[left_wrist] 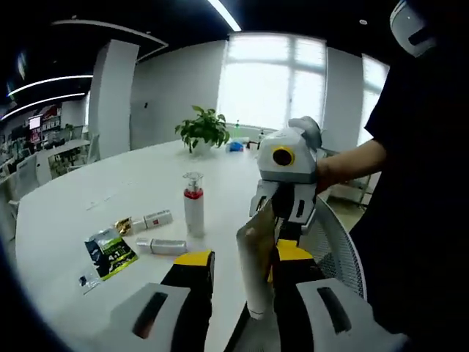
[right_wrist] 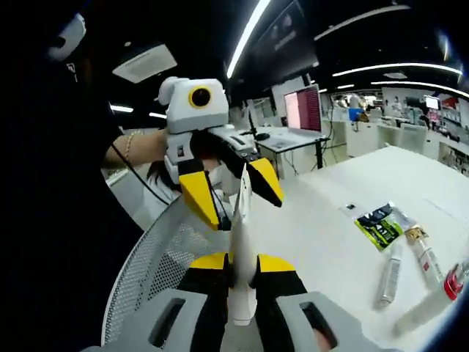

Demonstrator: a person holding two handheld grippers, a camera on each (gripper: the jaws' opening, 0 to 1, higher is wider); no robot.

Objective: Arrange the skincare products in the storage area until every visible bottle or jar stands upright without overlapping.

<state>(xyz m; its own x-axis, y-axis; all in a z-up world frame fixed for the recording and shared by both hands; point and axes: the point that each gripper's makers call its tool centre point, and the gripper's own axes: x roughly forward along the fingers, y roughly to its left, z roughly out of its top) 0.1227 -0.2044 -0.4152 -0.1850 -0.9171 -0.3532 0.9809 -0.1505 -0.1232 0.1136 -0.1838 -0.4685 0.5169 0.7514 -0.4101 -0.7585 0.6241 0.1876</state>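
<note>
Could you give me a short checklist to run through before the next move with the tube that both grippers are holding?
1. Right gripper shut on the white tube: ok.
2. Left gripper on the tube's flat crimped end: jaws sit either side of it, contact cannot tell.
3. Tube over the white table: not ok, it hangs over the mesh chair at the edge.
4. Red-collared pump bottle upright: ok.
5. Two small white tubes upright: not ok, both lying down.
6. Green sachet apart from the bottles: ok.
</note>
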